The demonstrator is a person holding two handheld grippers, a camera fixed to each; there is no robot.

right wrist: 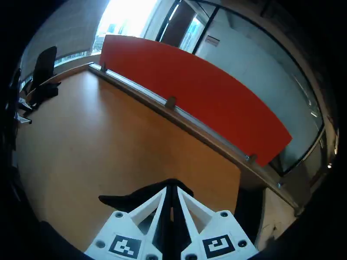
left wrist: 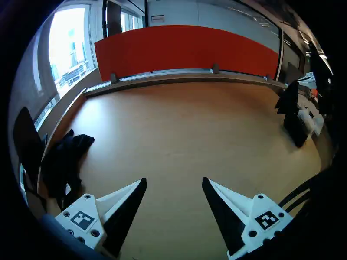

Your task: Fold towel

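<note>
Towel (right wrist: pixel 126 200) mostly behind right tool (right wrist: pixel 172 190)

Two claws are counted: the left claw (left wrist: pixel 174 180), with two fingers spread apart, and the right claw (right wrist: pixel 172 190), with two fingers pressed together on one dark towel (right wrist: pixel 123 200). One square marker (left wrist: pixel 82 219) is carried by each finger, four in all. One desk (left wrist: pixel 182 125), one red partition (left wrist: pixel 186 50) and one chair (right wrist: pixel 44 65) are seen. Three grey brackets (right wrist: pixel 170 102) are counted along the partition's foot in the right gripper view. One dark heap of cloth (left wrist: pixel 65 156) is counted at the desk's left edge.
</note>
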